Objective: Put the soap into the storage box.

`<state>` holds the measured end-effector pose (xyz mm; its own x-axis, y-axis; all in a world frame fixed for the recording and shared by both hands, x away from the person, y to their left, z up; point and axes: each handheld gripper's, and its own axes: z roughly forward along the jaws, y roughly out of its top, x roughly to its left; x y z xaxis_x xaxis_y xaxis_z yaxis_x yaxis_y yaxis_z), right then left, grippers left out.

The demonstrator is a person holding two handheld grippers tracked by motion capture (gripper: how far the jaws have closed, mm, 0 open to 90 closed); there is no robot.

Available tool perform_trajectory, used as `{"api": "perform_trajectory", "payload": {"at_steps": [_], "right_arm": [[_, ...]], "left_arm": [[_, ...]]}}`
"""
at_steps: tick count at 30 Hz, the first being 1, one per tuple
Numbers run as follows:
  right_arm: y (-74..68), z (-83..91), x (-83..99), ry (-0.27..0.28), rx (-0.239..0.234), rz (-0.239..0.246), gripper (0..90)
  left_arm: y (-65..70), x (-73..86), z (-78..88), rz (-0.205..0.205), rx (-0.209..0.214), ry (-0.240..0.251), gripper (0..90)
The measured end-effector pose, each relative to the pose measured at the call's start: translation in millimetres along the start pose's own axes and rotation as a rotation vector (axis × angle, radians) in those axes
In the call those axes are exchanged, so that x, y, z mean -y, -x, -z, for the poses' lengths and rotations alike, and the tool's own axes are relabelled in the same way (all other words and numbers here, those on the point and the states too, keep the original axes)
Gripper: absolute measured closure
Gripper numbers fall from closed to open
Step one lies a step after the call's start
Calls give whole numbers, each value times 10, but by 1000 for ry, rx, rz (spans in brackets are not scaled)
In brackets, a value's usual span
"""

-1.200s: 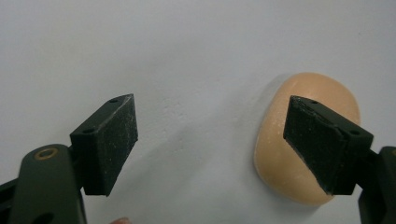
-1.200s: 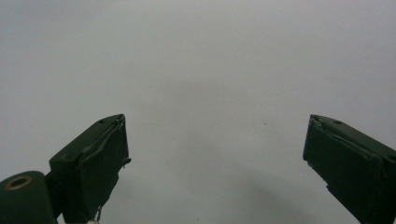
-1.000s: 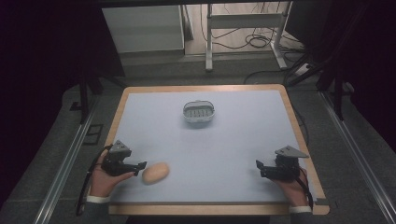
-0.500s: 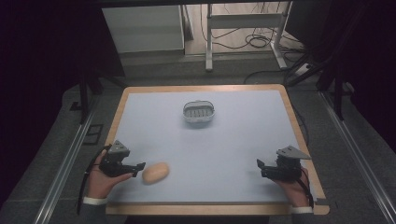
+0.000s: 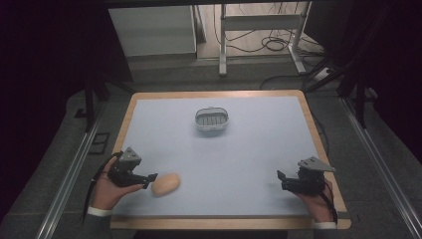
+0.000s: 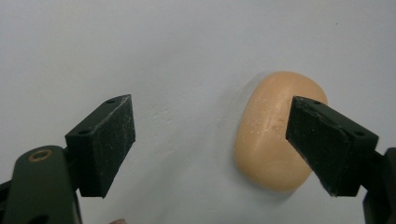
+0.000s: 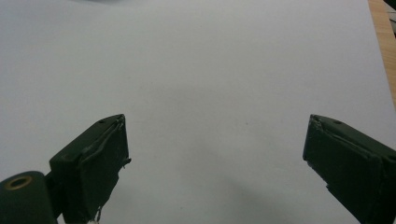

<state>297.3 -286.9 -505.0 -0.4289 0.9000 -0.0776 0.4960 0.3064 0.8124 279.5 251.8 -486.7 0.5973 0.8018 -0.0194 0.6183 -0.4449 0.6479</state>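
While both pairs of tongs rested low near the person's edge, the pale blue-grey table top with its light wooden rim (image 5: 124,129) stretched away ahead of them. Well beyond both grippers, roughly midway between them and toward the far side, stood a small oval grey basket with a slatted bottom (image 5: 212,119), apart from everything else.

At the left, the left gripper (image 5: 149,180), black with a grey three-cornered plate on top, lay in the person's left hand (image 5: 107,191), its tips pointing toward the right gripper. Its jaws were spread wide and grasped nothing. Just ahead of those tips lay a smooth tan rounded lump, like a bread roll or a potato (image 5: 165,184). In the left gripper view the same lump (image 6: 268,135) sat on the table beside the right-hand jaw, partly behind it, with bare table between it and the other jaw; whether the jaw touched it could not be told.

At the right, the right gripper (image 5: 279,179), held in the right hand (image 5: 316,201), pointed toward the left gripper. Its jaws were likewise released, wide apart over bare table.
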Motion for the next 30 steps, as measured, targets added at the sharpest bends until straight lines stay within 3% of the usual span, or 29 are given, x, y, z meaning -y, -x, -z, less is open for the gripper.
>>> {"api": "perform_trajectory", "payload": {"at_steps": [7, 10, 15, 18, 30], "right_arm": [[-17, 10, -6, 2, 2, 6, 66], [-22, 4, -5, -4, 3, 12, 66], [-20, 0, 1, -10, 3, 8, 67], [-25, 1, 3, -10, 1, 11, 68], [-29, -14, 21, -24, 9, 18, 68]], "left_arm": [[30, -39, 20, -23, 15, -9, 167], [70, -82, 31, -40, 50, -35, 183], [99, -123, 31, -55, 62, -50, 189], [126, -150, 30, -86, 95, -57, 182], [232, -191, -110, -139, 129, -146, 180]]}}
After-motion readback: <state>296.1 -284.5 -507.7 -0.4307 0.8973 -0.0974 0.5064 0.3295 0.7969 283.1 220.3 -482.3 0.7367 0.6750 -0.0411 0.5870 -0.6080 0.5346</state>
